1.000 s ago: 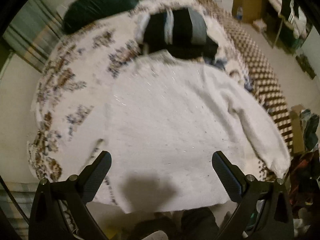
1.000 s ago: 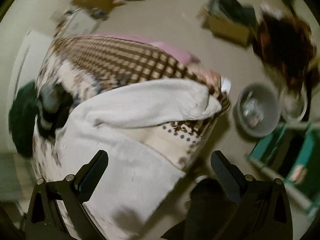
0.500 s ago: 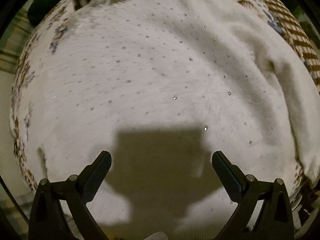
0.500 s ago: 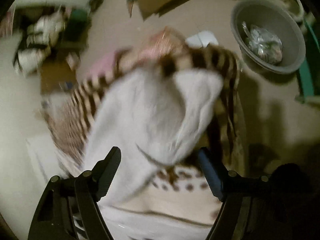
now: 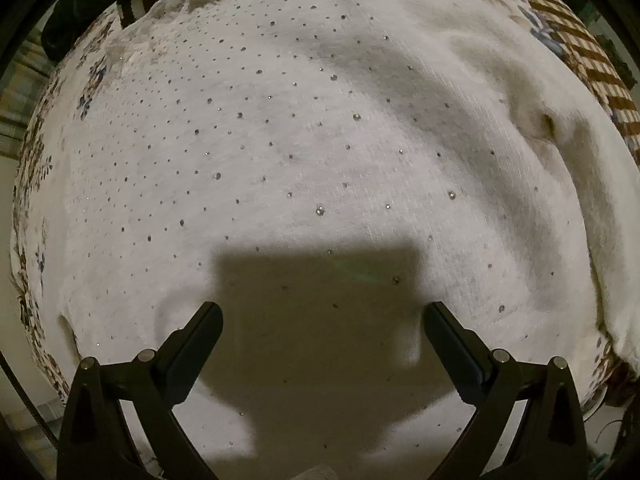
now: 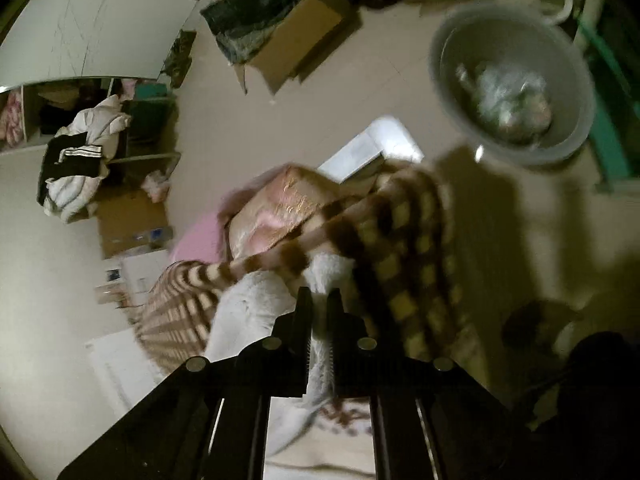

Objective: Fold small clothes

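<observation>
A white knit sweater [image 5: 320, 152] studded with small rhinestones lies spread face-up across a floral-and-checked blanket [image 5: 580, 52] on a bed, its body largely flat and as yet unfolded. The left gripper [image 5: 322, 320] hovers close over the lower part of the garment with its jaws wide apart, holding nothing and casting a square shadow on the knit. At the bed's edge, the right gripper [image 6: 318, 300] is clamped tight on a bunch of white fabric, apparently the sweater's sleeve [image 6: 256, 304], beside the brown checked border of the blanket; motion blur makes it hard to tell just where on the sleeve it grips. The fold appears to be at its first stage: one sleeve is taken up, none is laid over the body, and the body folds look undone. Dark clothing [image 5: 132, 4] sits beyond the collar. A grey basin [image 6: 512, 80] and cardboard boxes [image 6: 296, 44] stand on the floor below.
</observation>
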The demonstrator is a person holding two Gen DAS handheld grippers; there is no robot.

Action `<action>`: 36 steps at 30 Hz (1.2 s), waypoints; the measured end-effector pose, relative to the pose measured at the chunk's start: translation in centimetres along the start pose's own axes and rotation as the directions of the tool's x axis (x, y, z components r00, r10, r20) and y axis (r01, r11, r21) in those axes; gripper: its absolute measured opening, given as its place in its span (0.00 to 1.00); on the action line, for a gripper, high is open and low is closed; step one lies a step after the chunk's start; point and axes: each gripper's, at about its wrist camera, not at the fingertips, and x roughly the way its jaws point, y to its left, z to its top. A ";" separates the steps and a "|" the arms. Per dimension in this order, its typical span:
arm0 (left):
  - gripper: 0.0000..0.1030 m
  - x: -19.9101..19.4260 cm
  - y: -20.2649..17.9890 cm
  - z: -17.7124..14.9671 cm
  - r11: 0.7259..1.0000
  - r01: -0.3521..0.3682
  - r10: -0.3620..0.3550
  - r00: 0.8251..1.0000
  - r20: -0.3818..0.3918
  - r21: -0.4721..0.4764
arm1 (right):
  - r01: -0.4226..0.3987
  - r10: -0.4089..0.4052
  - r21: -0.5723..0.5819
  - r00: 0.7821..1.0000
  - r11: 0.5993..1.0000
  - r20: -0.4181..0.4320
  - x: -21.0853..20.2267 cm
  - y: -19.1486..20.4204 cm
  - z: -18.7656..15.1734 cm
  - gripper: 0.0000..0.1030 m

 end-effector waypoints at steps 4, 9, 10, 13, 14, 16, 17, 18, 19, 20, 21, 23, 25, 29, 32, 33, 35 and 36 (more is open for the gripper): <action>1.00 -0.1 -0.6 -0.6 1.000 -0.004 0.004 1.000 0.016 -0.002 | 0.087 -0.069 -0.122 0.987 0.989 0.143 -3.7 1.4 0.7 0.06; 1.00 0.7 -0.8 -1.7 1.000 0.001 -0.001 1.000 0.011 0.001 | 0.094 -0.083 -0.161 0.994 0.983 0.072 -3.3 0.4 1.5 0.11; 1.00 0.6 -0.8 -1.9 1.000 0.001 -0.001 1.000 0.011 0.002 | 0.084 -0.079 -0.147 0.996 0.986 0.042 -2.8 0.1 1.4 0.19; 1.00 0.6 -1.0 -2.2 1.000 0.000 0.000 1.000 0.015 0.005 | -0.005 0.000 -0.105 0.999 0.994 -0.045 -2.0 -0.6 -0.5 0.48; 1.00 0.7 -1.1 -2.3 1.000 0.001 -0.001 1.000 0.016 0.006 | -0.024 0.016 -0.110 0.998 0.994 -0.067 -1.6 -0.7 -1.6 0.51; 1.00 0.9 -1.3 -2.5 1.000 0.002 -0.002 1.000 0.014 0.011 | -0.039 0.023 -0.130 0.992 0.991 -0.123 -0.5 -0.3 -3.3 0.54; 1.00 0.6 -1.3 -2.2 1.000 0.001 -0.001 1.000 0.011 0.014 | -0.044 0.020 -0.143 0.987 0.989 -0.162 0.7 -0.3 -4.3 0.54; 1.00 0.6 -1.9 -2.1 1.000 -0.001 0.000 1.000 0.010 0.015 | -0.046 0.020 -0.142 0.984 0.989 -0.175 1.5 -0.3 -4.9 0.54; 1.00 0.6 -2.0 -2.2 1.000 0.000 0.000 1.000 0.009 0.016 | -0.042 0.018 -0.135 0.984 0.990 -0.175 2.2 -0.4 -5.2 0.54; 1.00 0.5 -2.1 -2.0 1.000 0.000 -0.001 1.000 0.008 0.017 | -0.035 0.014 -0.126 0.987 0.991 -0.162 2.9 -0.5 -5.4 0.54; 1.00 0.5 -2.2 -2.0 1.000 0.000 0.000 1.000 0.008 0.020 | -0.035 0.022 -0.100 0.990 0.994 -0.136 3.5 -0.8 -5.3 0.54; 1.00 0.9 -2.1 -1.7 1.000 0.002 -0.002 1.000 0.008 0.023 | -0.059 0.053 -0.059 0.994 0.997 -0.091 3.9 -0.8 -5.1 0.54; 1.00 1.3 -1.6 -1.5 1.000 0.004 -0.004 1.000 0.008 0.025 | -0.083 0.081 -0.048 0.996 0.995 -0.041 3.7 -0.4 -4.8 0.54; 1.00 1.7 -1.4 -1.2 1.000 0.011 -0.011 1.000 0.004 0.024 | -0.107 0.110 -0.036 0.990 0.994 0.087 1.8 1.0 -3.6 0.52; 1.00 2.1 -1.5 -1.2 1.000 0.013 -0.014 1.000 0.002 0.022 | -0.089 0.095 -0.060 0.990 0.994 0.106 0.9 0.7 -2.7 0.52; 1.00 2.3 -1.7 -1.1 1.000 0.013 -0.013 1.000 0.001 0.023 | -0.071 0.077 -0.053 0.991 0.996 0.111 0.7 0.2 -2.3 0.52; 1.00 2.5 -2.0 -1.0 1.000 0.013 -0.013 1.000 0.000 0.024 | -0.063 0.066 -0.023 0.990 0.998 0.128 0.4 -0.8 -0.9 0.52; 1.00 2.6 -2.1 -0.9 1.000 0.013 -0.013 1.000 0.000 0.026 | -0.072 0.071 -0.002 0.988 0.997 0.136 0.2 -1.4 -0.1 0.52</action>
